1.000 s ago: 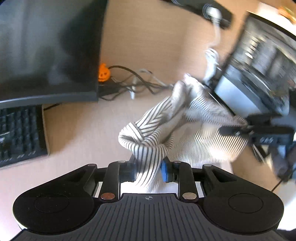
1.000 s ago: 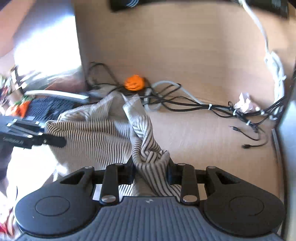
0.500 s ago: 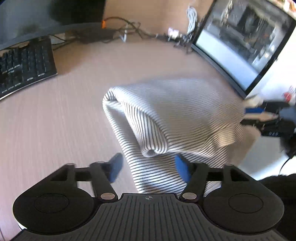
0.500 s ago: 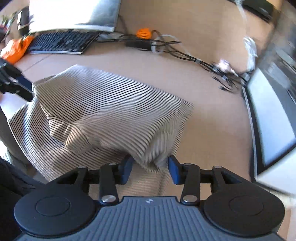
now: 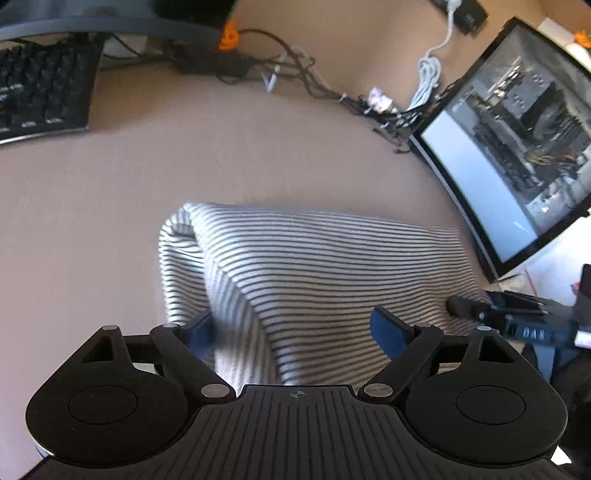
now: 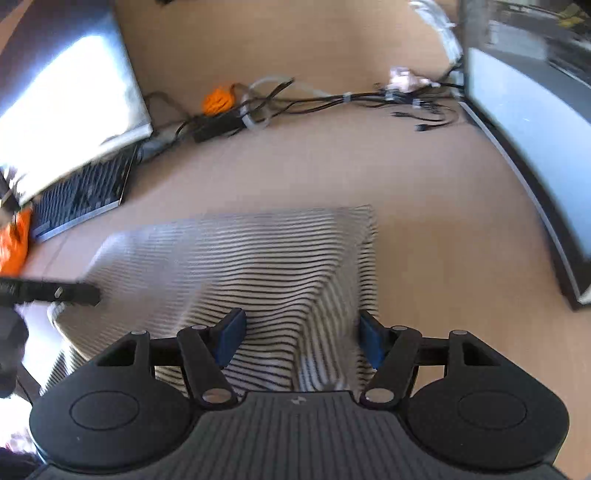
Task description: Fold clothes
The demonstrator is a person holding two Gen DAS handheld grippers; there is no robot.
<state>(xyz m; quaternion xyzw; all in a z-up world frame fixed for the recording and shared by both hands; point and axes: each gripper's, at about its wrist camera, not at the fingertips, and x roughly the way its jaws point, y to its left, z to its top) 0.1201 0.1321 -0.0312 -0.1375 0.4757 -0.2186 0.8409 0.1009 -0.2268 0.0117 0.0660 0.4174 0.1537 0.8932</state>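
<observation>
A black-and-white striped garment lies folded over on the wooden desk, its near part hanging over the front edge. My left gripper is open above its near left part, holding nothing. In the right wrist view the same garment lies flat, and my right gripper is open above its near right corner. The right gripper shows at the right of the left wrist view; the left gripper shows at the left of the right wrist view.
A keyboard and monitor base stand at the back left. A tangle of cables and an orange pumpkin figure lie at the back. A glass-sided computer case stands at the right. An orange object lies beside the keyboard.
Both grippers carried the garment up and forward, laid it down on the desk and let go. Both jaws have opened wide and drawn back toward the front edge.
</observation>
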